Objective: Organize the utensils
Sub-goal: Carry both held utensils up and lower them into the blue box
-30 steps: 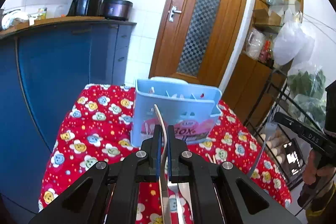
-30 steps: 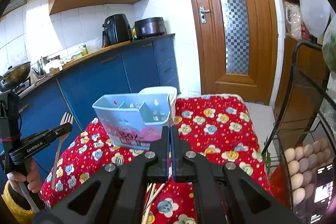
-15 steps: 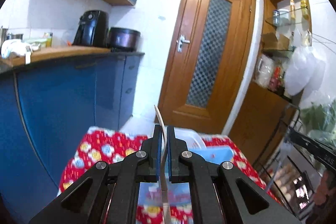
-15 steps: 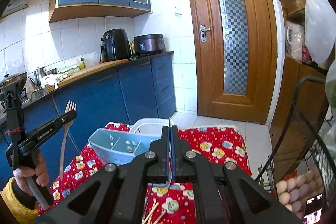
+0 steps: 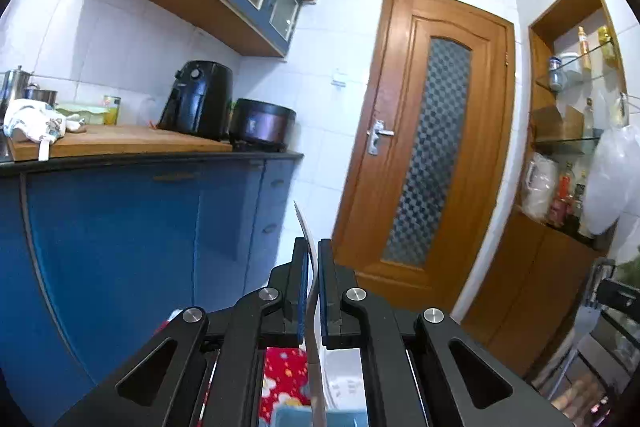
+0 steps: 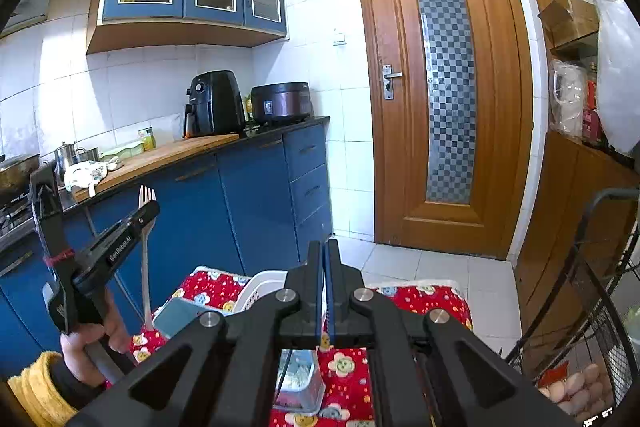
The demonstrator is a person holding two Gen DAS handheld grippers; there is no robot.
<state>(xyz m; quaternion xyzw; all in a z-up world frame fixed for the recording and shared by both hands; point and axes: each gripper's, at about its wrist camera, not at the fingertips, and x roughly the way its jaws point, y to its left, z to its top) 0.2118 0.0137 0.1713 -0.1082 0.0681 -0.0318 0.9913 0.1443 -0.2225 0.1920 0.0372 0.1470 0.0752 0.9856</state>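
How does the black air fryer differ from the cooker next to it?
The air fryer is tall and all black, with a knob near its top; the cooker is low, wide and brownish, with a small front panel. Both stand side by side on the counter.

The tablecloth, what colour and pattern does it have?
Red tablecloth with small cartoon flowers; right wrist view.

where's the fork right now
In the right wrist view the fork is at the left, clamped upright, tines up, in the left hand-held gripper, in front of the blue cabinets and above the red floral tablecloth.
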